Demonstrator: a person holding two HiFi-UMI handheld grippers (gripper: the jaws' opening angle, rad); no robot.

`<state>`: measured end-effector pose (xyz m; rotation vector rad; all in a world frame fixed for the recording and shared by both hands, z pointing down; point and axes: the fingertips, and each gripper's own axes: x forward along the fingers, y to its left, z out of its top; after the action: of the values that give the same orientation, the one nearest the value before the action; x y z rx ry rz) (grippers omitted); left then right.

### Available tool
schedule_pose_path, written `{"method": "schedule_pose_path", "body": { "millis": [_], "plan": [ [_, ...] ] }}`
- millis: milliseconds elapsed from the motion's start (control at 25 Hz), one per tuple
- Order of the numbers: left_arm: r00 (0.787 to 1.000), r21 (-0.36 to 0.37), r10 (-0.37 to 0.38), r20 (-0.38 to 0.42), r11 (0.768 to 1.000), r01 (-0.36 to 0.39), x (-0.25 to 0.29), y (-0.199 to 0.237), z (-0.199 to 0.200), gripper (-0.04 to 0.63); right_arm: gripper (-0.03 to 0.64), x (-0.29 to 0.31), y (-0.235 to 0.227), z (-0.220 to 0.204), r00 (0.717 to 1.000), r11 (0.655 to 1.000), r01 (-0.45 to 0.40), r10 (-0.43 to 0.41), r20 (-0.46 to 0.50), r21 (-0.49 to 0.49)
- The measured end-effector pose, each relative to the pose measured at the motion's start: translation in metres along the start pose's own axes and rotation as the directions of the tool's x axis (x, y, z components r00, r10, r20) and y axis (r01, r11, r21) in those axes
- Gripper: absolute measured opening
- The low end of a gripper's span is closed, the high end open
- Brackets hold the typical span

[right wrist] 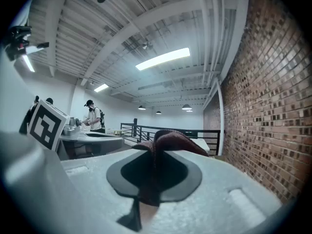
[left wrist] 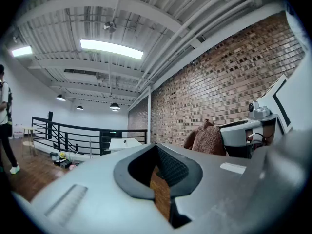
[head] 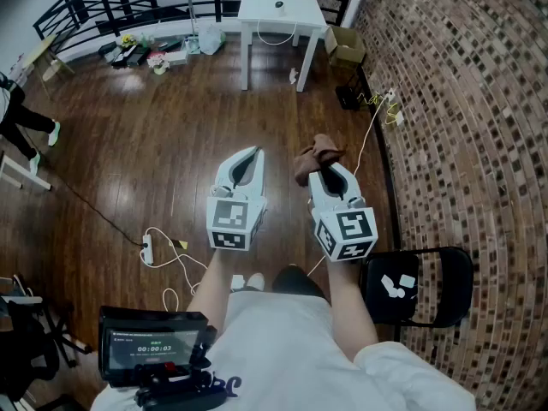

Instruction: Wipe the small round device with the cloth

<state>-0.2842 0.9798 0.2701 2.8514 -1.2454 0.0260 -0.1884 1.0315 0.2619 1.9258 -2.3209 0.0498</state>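
Observation:
The small round device [head: 280,6] sits on a white table [head: 257,11] far ahead by the railing; in the left gripper view the device [left wrist: 125,141] is a tiny dot on that table. My right gripper [head: 321,168] is shut on a brown cloth [head: 315,157], which bunches up out of its jaws [right wrist: 168,143]. My left gripper [head: 247,159] is held beside it, shut with nothing in it; only floor shows through the thin slit between its jaws. Both grippers hang over the wooden floor, well short of the table.
A brick wall [head: 462,101] runs along the right, with a black chair [head: 419,285] at my right side. A power strip and cables [head: 147,248] lie on the floor at left. A cardboard box [head: 344,45] stands right of the table. A person [head: 21,122] stands far left.

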Motion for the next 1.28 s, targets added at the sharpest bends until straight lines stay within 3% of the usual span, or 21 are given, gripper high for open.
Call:
{"method": "schedule_pose_path", "body": {
  "millis": [360,720,1040,1280],
  "plan": [
    [0.998,-0.017,0.054,-0.013,0.998,-0.055,0.147,0.039,-0.002,0.014,0.034,0.125,-0.110,0.002,0.998,0.998,-0.039,0.036,0.056,0.042],
    [0.995,-0.002,0.098,-0.003,0.995,-0.098,0.308,0.052,0.025,0.015,0.034,0.240,-0.254,0.040,0.992,0.997,-0.065,0.060,0.112,0.046],
    [0.991,-0.010,0.128,-0.048,0.992,-0.129,0.398,0.093,0.011,0.015,0.034,0.327,-0.292,0.013,0.992,0.990,-0.121,0.118,0.047,0.073],
    [0.993,-0.029,0.105,-0.046,0.994,-0.106,0.484,0.144,-0.001,0.015,0.034,0.412,-0.329,0.004,0.995,0.994,-0.094,0.092,0.024,0.060]
  ]
}}
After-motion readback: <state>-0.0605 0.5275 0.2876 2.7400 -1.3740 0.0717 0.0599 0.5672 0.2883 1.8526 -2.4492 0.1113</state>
